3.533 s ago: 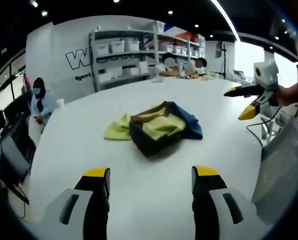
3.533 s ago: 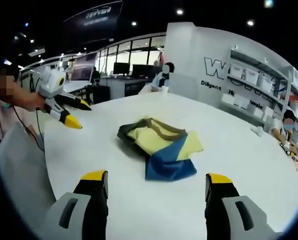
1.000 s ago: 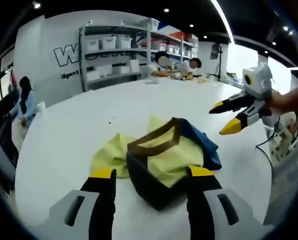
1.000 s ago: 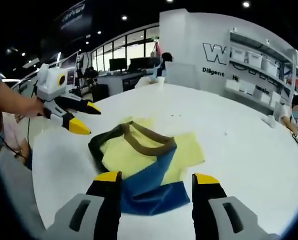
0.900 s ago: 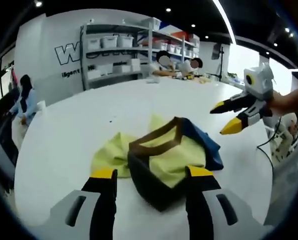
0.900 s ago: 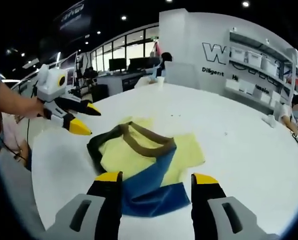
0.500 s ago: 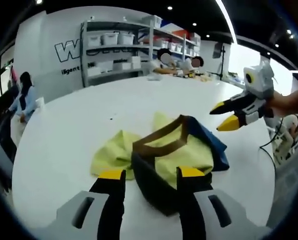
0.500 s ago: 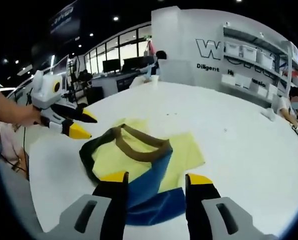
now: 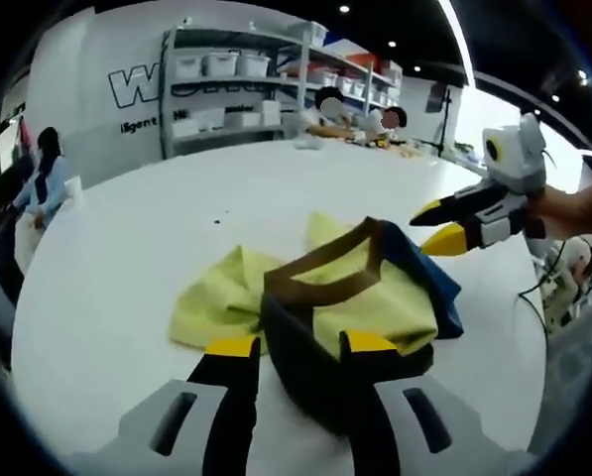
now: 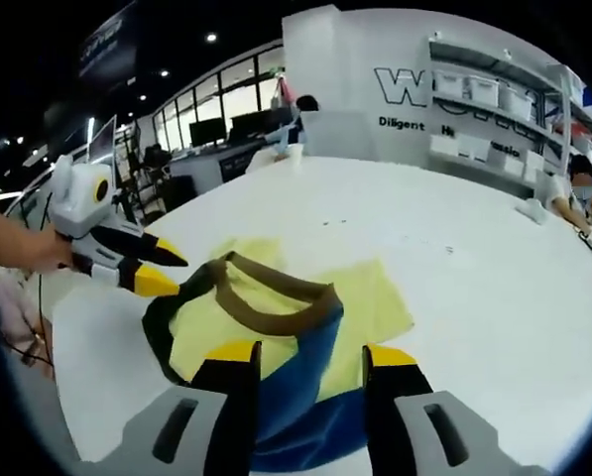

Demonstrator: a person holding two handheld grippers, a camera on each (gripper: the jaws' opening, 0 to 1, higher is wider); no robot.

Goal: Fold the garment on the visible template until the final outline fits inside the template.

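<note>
Rumpled yellow, navy and blue cloth garment (image 9: 325, 297) lies at centre frame on the white round counter (image 9: 127, 248), its dark hem between the spread left claw (image 9: 291, 345), its blue edge between the spread right claw (image 10: 305, 355).

both hand-held grippers, left (image 9: 294, 344) and right (image 10: 310, 353), parted.

A broad white table (image 9: 127, 248) spreads across the left gripper view. At eleven o'clock a white wall (image 9: 87, 89) carries large dark lettering, with metal shelving (image 9: 236, 89) of white bins beside it at twelve. Round ceiling spotlights (image 10: 212, 38) glow overhead in the right gripper view, glass partitions (image 10: 211, 119) at eleven.
</note>
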